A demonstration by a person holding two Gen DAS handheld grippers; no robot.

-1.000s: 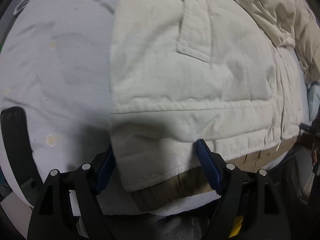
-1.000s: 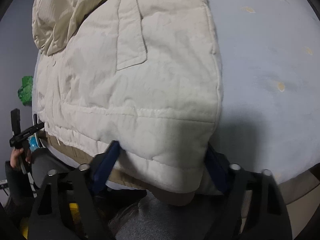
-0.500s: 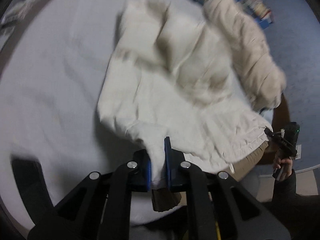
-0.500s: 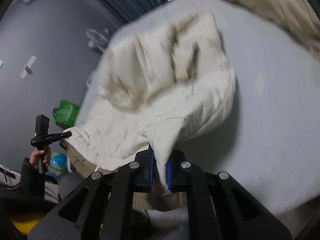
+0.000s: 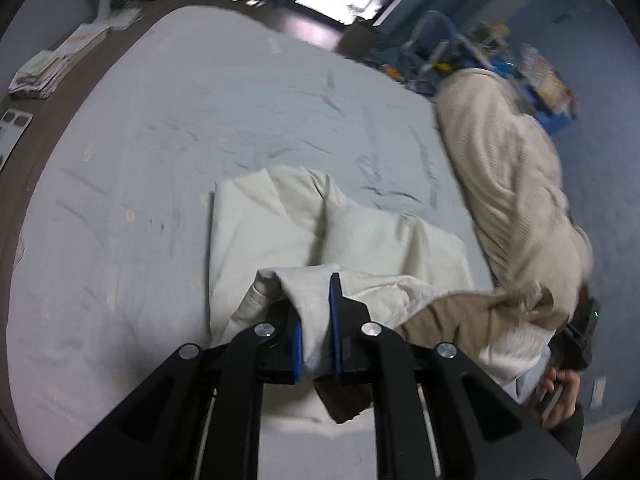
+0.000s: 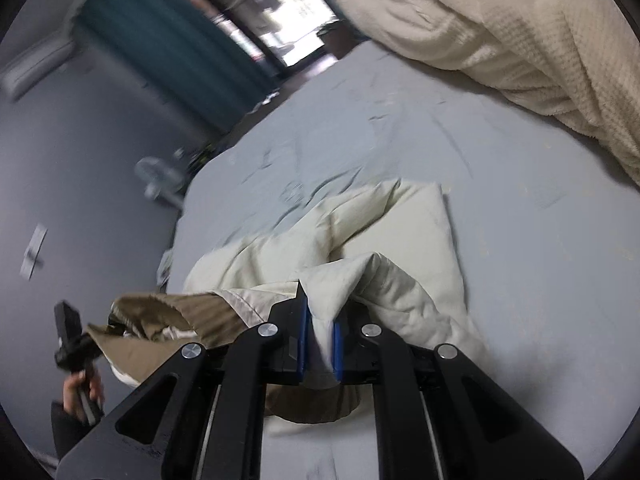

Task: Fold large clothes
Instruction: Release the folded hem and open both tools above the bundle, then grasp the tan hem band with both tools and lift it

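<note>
On the bed (image 5: 168, 128), both the left hand-held gripper (image 5: 316, 336) and right hand-held gripper (image 6: 320, 340) pinch the jacket (image 5: 280, 220) hem; we carry both corners level, toward its far edge.

Cream padded jacket (image 5: 280, 224) lies crumpled on the pale blue bedsheet (image 5: 160, 140), near its front edge. Hem corners lifted off the sheet (tan lining exposed underneath), far end flat, deep creases across the middle.

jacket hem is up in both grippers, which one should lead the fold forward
Neither clearly: left gripper and right gripper are each shut on a hem corner of the jacket, so carrying both forward together looks best.
</note>
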